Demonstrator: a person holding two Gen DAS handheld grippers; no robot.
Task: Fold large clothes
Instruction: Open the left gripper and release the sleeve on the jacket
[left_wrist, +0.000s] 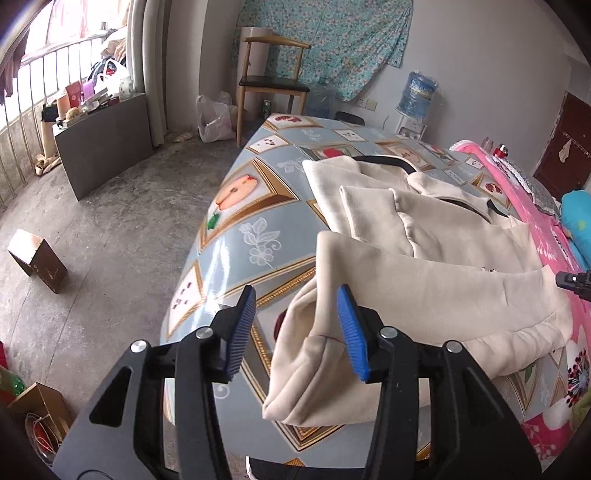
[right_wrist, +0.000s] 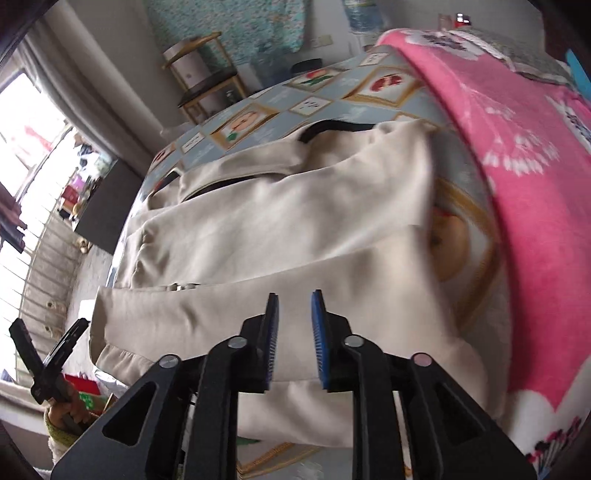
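With the left gripper (left_wrist: 295, 332) and right gripper (right_wrist: 294, 339) both parted and holding nothing, the cream jacket (left_wrist: 424, 266) lies folded mid-frame on the patterned tablecloth (left_wrist: 258, 206), its lower-centre hem overhanging and liable to slide off.

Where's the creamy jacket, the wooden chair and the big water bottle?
cream jacket (left_wrist: 443, 280), left wrist view, on the folded-over front panel.
wooden chair (left_wrist: 273, 83), left wrist view, on its dark seat.
water bottle (left_wrist: 419, 94), left wrist view, on the blue body.
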